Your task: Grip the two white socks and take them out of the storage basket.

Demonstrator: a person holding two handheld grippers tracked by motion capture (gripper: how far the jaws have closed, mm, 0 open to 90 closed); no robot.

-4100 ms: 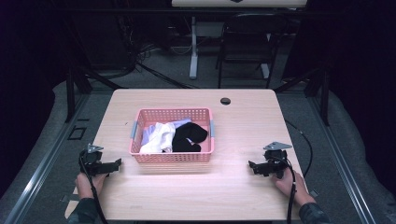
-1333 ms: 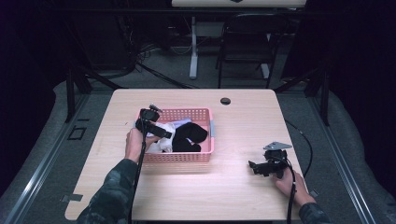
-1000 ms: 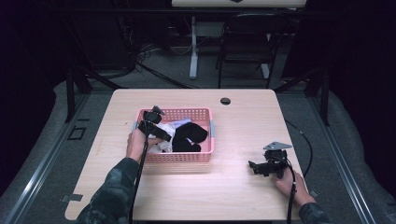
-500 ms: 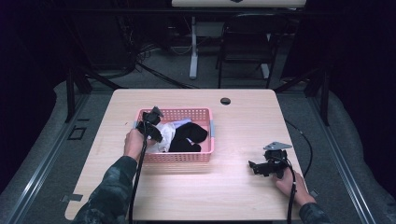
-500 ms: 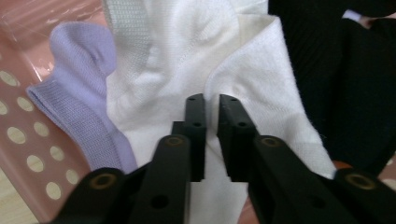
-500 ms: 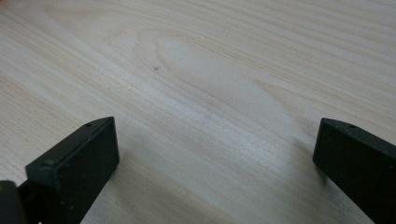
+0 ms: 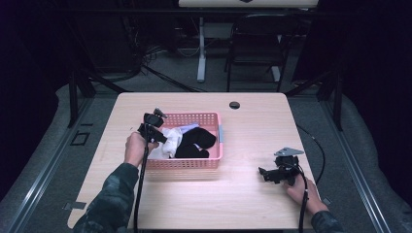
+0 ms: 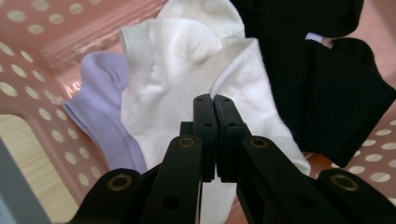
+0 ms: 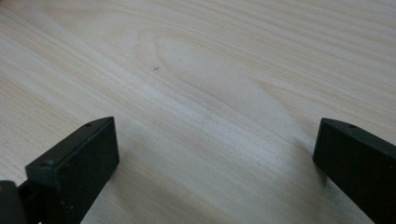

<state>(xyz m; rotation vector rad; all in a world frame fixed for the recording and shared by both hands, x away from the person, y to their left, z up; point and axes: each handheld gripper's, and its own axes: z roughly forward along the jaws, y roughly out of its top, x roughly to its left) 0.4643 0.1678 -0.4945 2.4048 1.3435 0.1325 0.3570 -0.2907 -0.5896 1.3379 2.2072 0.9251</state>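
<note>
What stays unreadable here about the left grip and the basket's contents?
- Left gripper, left gripper view: jaws shut at the white sock; the jaws hide whether cloth is pinched.
- Lilac sock: partly under the white sock.
- Basket, high view: too small to count socks; the black socks merge.

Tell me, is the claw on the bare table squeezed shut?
No, the right claw has its jaws standing wide apart over the table, with nothing between them.

Wooden table (image 7: 243, 194) bears pink basket (image 7: 194, 162), perhaps a grommet (image 7: 234, 105).
</note>
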